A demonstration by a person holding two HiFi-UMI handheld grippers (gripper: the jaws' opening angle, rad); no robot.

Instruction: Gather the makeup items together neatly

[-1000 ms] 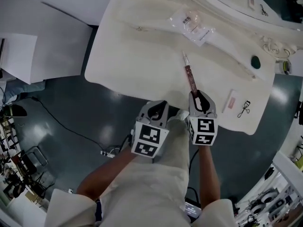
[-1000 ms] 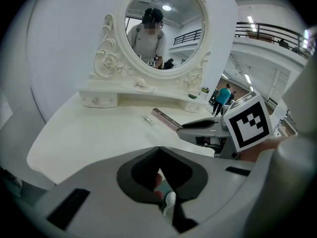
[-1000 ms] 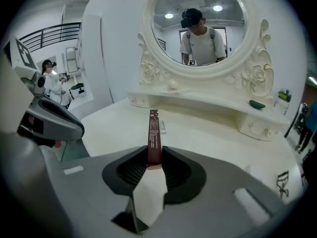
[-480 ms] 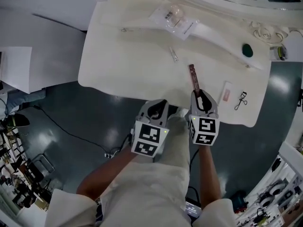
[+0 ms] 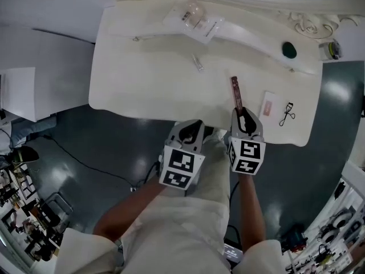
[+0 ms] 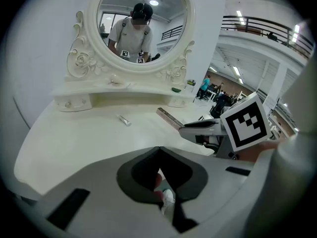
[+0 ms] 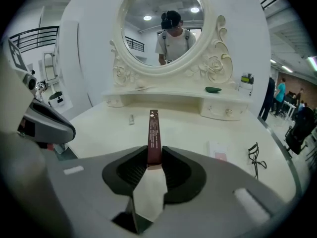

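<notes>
Nearest the person, the left gripper hangs just off the near edge of the white dressing table. Its jaws are closed tip to tip with nothing held; only floor and a shoe show through the gap behind the pads. It keeps the same place beside the right gripper as a second ago.

The right gripper is clamped on the near end of a slim dark red makeup box, its pads pressing both long sides. The box points straight away from the person over the tabletop. Whether its far end touches the surface cannot be told.

A second ago the box's far tip met a small pale tube. Half a second ago the two had already parted. Now the tube lies alone on the table, well apart to the box's left, and the box has been carried rightward. It now sits near a white and pink sachet, closer than before. Just right of the sachet lies a black eyelash curler; neither has moved on the table.

Farther back, a clear plastic packet rests on the raised rear shelf, and a dark green item sits on that shelf toward the right. Behind them stands the ornate oval mirror, which reflects the person.
</notes>
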